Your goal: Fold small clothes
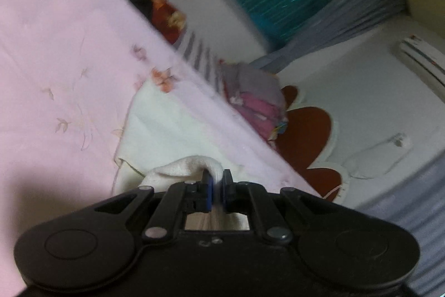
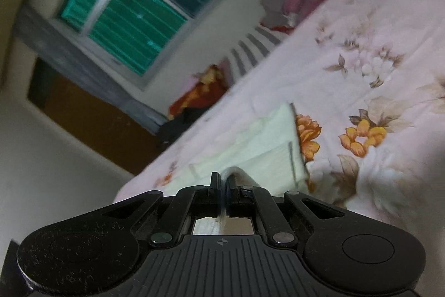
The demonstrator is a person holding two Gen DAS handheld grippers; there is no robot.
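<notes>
Black plastic linkage arms frame both views, each gripper's jaws pinched tight on a bunched edge of the cream garment (image 1: pixel 167 124): the left gripper (image 1: pixel 216 180) on a soft, rolled fold, the right gripper (image 2: pixel 224 181) on a thin hem. Beyond them the ribbed cloth lies flat on the pink floral bedsheet (image 2: pixel 361 52). Uneven pulls could skew the fold, or the slim hem could slip free. Farther off, folded clothes (image 1: pixel 256 99) sit at the bed's edge below a green-shuttered window (image 2: pixel 133 7).
</notes>
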